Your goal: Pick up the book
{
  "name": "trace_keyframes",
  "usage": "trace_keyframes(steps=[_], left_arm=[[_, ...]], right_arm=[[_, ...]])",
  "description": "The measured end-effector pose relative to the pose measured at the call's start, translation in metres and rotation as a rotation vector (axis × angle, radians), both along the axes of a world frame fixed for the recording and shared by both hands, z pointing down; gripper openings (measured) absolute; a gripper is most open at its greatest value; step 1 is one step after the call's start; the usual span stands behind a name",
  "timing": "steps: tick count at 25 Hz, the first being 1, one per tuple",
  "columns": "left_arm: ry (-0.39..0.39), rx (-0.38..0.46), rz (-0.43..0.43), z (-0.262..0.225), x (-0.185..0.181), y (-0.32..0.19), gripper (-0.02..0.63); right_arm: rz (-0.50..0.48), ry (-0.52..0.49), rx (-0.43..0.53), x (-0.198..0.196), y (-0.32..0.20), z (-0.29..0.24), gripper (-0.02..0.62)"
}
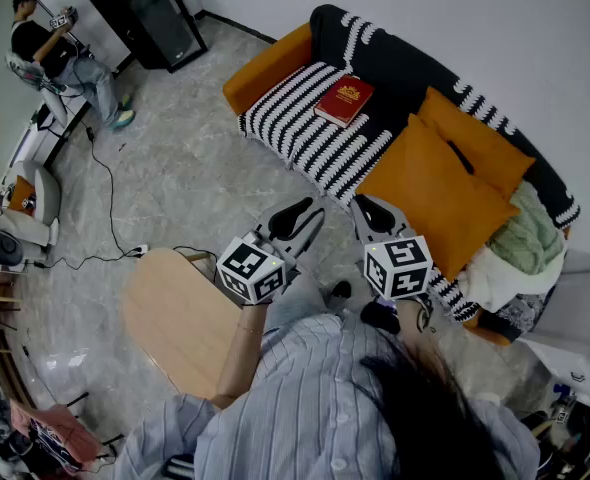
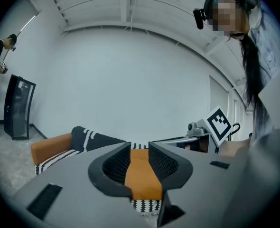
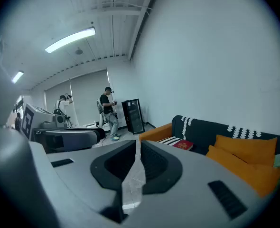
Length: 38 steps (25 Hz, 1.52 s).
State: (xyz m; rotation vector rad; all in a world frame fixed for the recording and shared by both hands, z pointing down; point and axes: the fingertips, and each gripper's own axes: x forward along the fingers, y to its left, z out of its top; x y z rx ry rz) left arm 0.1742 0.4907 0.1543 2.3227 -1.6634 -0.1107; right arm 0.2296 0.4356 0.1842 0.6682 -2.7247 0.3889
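Closest to the head camera are my hair and striped shirt (image 1: pixel 305 408). Just past them I hold both grippers out in front of my chest, above the floor (image 1: pixel 175 168).

The left gripper (image 1: pixel 297 218) is clenched on nothing; its own view shows only the far orange cushion (image 2: pixel 141 170) through the slit between the jaws. The right gripper (image 1: pixel 375 213) is clenched too and also empty, with bare floor showing through its slit.

The book (image 1: pixel 344 100) lies flat on the black-and-white striped seat (image 1: pixel 295 118) of the sofa (image 1: pixel 270 63). It sits near the end with the orange armrest, well apart from both grippers. The right gripper view also catches it, small and red, on that seat (image 3: pixel 183 145).

I judge this as the very start: the approach, with no reach begun yet. Next I need to step toward the sofa, spread the jaws of one gripper and bring it down to an edge of the book. Since it lies flat on soft fabric, I expect to need one jaw worked under the cover.

Both forearms are bent and close to my body. The left gripper points roughly level at the sofa, and the right dips a little downward.
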Motion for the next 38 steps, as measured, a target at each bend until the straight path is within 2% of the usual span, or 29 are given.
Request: trace_keyframes(steps=[11,20,25,30,38], left_arm=[[0.014,-0.011,-0.004,0.003,-0.007,-0.002,0.107],[0.015,-0.05,0.049,0.014,-0.005,-0.024,0.107],[0.036,-0.069,0.054,0.024,-0.028,-0.048,0.107],[0.042,-0.086,0.084,0.033,-0.049,-0.081,0.107],[0.044,-0.107,0.129,0.03,-0.131,-0.133,0.107]], right_arm=[[0.014,-0.017,-0.019,-0.002,-0.004,0.007,0.046],[0.041,-0.022,-0.043,-0.004,-0.029,0.012,0.046],[0.047,0.0,-0.056,-0.019,-0.044,0.02,0.046],[0.091,0.009,-0.098,-0.032,-0.081,0.032,0.046],[0.14,0.006,-0.14,-0.108,-0.13,0.032,0.046]])
